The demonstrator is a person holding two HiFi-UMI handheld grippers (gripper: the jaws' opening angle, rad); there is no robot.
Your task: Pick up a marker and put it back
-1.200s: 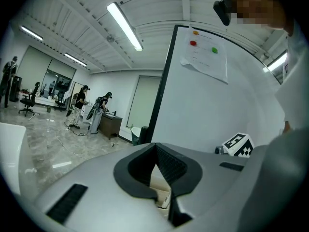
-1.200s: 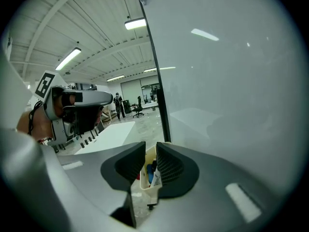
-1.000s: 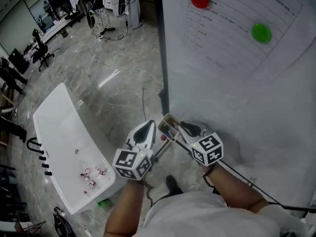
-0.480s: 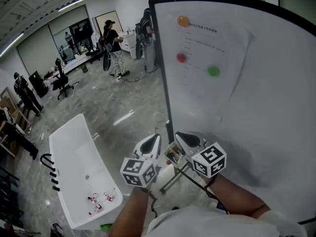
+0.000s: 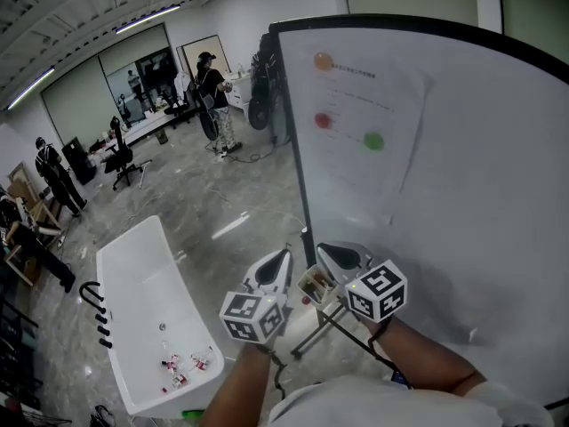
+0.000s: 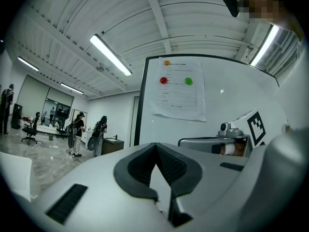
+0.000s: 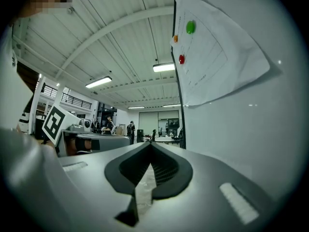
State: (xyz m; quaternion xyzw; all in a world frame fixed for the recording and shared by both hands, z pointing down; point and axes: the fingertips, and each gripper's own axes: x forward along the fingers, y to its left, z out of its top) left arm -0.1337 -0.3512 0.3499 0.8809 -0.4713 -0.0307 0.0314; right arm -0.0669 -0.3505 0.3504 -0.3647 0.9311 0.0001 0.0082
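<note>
My left gripper [image 5: 283,256] and right gripper [image 5: 324,251] are held side by side at the whiteboard's [image 5: 480,203] lower left edge, both pointing level. A small open box [image 5: 316,285] sits between them, with a small red thing [image 5: 306,300] just below it. I cannot make out a marker. In the left gripper view the jaws of the left gripper [image 6: 155,146] meet with nothing between them. The right gripper [image 7: 150,146] is shut and empty as well, close beside the board [image 7: 241,129]. A paper sheet [image 5: 364,132] with orange, red and green magnets hangs on the board.
A white tub-shaped table [image 5: 133,274] with several small items [image 5: 182,367] stands on the floor at the left. The board's black frame [image 5: 298,149] and stand legs [image 5: 320,323] run past the grippers. People [image 5: 213,87] and chairs are far back in the room.
The head view has tilted up from the floor to the board and the room. Both grippers have risen along the board's left edge and stay close together.
</note>
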